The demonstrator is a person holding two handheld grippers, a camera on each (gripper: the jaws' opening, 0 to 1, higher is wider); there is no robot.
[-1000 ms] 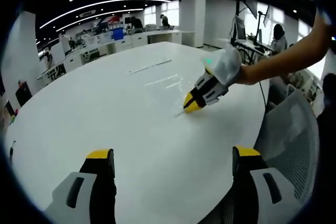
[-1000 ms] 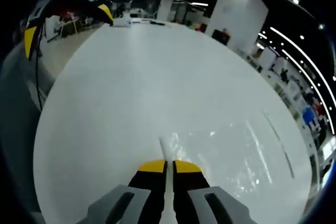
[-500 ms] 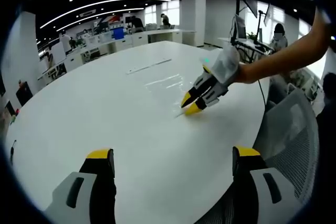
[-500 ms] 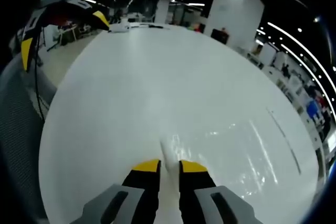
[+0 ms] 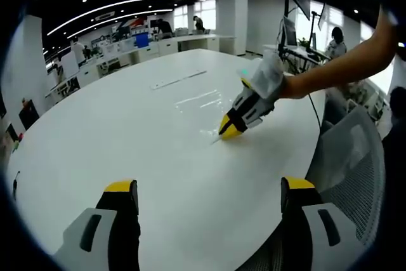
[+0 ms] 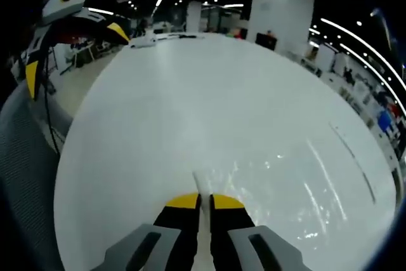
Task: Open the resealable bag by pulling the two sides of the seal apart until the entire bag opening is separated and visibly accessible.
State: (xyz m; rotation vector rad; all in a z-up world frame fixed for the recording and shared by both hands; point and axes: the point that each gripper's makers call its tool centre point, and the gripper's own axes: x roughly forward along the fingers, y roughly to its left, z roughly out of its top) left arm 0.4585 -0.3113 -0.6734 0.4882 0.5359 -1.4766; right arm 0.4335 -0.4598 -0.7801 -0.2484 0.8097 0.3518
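Left gripper view first: own jaws of the left gripper (image 5: pixel 209 188) rising from the bottom, set wide apart, nothing between them, hovering above the near edge of the white table (image 5: pixel 127 131). Farther across, right gripper (image 5: pixel 229 128) coming in from the right on a person's bare forearm (image 5: pixel 336 71), yellow tips pressed together and down at the tabletop. Just beyond those tips, the resealable bag (image 5: pixel 200 99) lying flat, clear and hard to read, known mostly by glints and a pale strip at its far end. Looks pinched at its near edge, though hard to confirm from here. Mesh chair (image 5: pixel 355 163) off to the right, office desks behind.

Right gripper view next: jaws nearly closed, only a thin slit left, and a narrow whitish strip of the bag's edge running up out of that slit. Clamped on the bag, then, at the seal end by the look of it. Rest of the bag (image 6: pixel 298 188) spreading away to the right over the table (image 6: pixel 190 93), shiny, flat, no gape visible at the mouth. Left gripper (image 6: pixel 66 26) up in the far top left, well apart from the bag.

Judgement: step in hand is the first grip, one lip held, opening not begun. Next move calls for bringing the wide-open left gripper across, closing it on the opposite lip beside the right one, then drawing the two apart along the whole seal.
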